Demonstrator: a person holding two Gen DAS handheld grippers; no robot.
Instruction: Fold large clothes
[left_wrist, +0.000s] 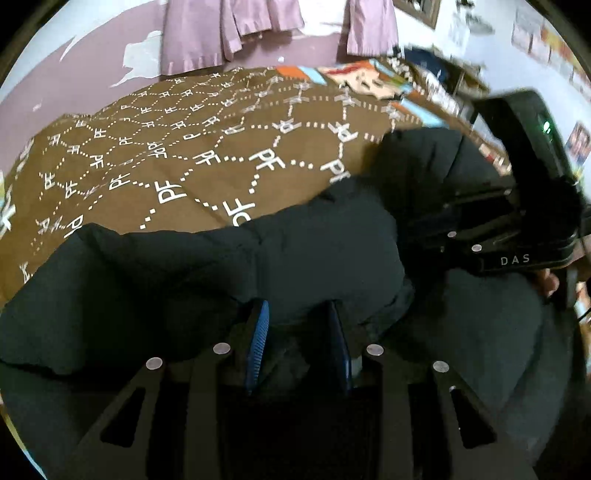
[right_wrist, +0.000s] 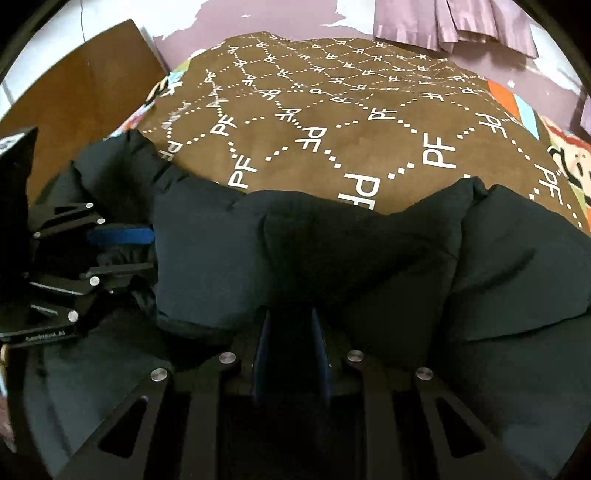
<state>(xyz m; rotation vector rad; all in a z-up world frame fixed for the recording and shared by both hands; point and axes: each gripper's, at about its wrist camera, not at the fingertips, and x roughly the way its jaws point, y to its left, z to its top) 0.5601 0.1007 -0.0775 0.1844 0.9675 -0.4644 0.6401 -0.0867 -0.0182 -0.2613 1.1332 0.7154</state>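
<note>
Bedspread (left_wrist: 184, 147), brown with white lettering, spread flat. Black padded jacket (left_wrist: 314, 251) bunched along its near edge. Left gripper (left_wrist: 299, 314): fingers narrowly parted, pinching a jacket fold. Right gripper (right_wrist: 290, 321): likewise nearly closed on dark fabric, both angled downward.

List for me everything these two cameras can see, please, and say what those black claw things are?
Puffy jacket: one, black, bunched on the bed's near side.
Bedspread: one, brown with white PF lettering, covering the bed.
Curtains: mauve, hanging beyond the bed.
Wooden board: one, brown, left of the bed.
Left gripper: one, black with blue pads, hand-held, clamped on jacket fabric.
Right gripper: one, black, likewise clamped on the jacket.
</note>
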